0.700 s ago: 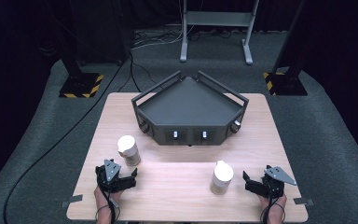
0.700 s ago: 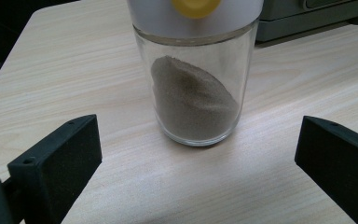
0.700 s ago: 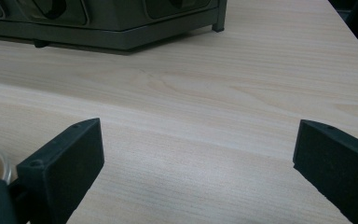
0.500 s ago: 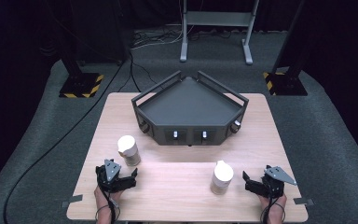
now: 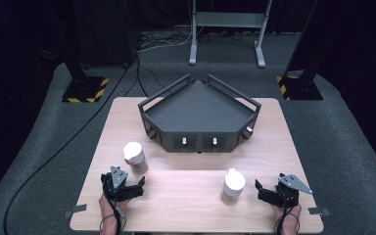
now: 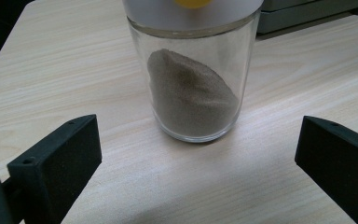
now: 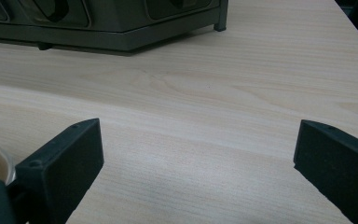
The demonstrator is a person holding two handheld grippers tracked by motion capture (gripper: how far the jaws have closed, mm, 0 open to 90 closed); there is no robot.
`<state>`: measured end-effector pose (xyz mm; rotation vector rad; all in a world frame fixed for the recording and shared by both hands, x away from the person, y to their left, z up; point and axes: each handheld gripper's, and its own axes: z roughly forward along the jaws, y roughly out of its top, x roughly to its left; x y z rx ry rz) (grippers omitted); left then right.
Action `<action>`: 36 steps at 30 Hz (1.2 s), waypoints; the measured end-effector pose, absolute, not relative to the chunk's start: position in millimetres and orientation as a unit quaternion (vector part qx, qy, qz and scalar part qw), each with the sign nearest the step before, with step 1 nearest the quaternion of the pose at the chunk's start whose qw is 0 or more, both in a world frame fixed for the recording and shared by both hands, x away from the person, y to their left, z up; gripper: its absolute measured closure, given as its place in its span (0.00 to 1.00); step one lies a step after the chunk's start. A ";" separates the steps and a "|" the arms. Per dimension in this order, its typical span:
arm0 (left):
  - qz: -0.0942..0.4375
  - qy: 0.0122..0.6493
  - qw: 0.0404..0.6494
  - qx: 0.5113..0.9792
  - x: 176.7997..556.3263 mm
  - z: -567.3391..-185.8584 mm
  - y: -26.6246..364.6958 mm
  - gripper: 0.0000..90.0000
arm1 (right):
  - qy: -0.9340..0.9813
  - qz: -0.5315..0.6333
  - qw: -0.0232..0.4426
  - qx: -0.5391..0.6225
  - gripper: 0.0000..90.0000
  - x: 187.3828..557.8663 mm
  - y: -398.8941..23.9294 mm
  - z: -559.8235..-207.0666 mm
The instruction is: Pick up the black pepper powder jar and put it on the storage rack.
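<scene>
Left gripper point(image 5: 138, 185) lines up its wide-open fingers on the sand jar point(image 6: 192, 79), ready to grab; right gripper point(image 5: 260, 190) waits, fingers wide and empty.

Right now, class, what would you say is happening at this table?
A person sits at a wooden table with a gripper in each hand. The left gripper faces a glass jar part-filled with brownish powder, jaws wide apart and not touching it. The right gripper rests open beside a second jar. Neither jar is held. A dark angular tray stands behind them.
</scene>
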<state>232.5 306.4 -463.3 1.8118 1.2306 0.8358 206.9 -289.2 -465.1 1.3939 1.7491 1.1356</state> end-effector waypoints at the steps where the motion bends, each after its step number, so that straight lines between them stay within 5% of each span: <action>1: 0.329 0.484 0.388 0.712 232.5 -463.3 306.4 0.00 | 0.663 0.430 0.311 0.528 0.01 206.9 -289.2 -465.1; 36: 0.301 0.491 0.413 0.706 275.0 -458.4 303.7 0.01 | 0.661 0.434 0.311 0.527 0.01 206.1 -290.4 -466.0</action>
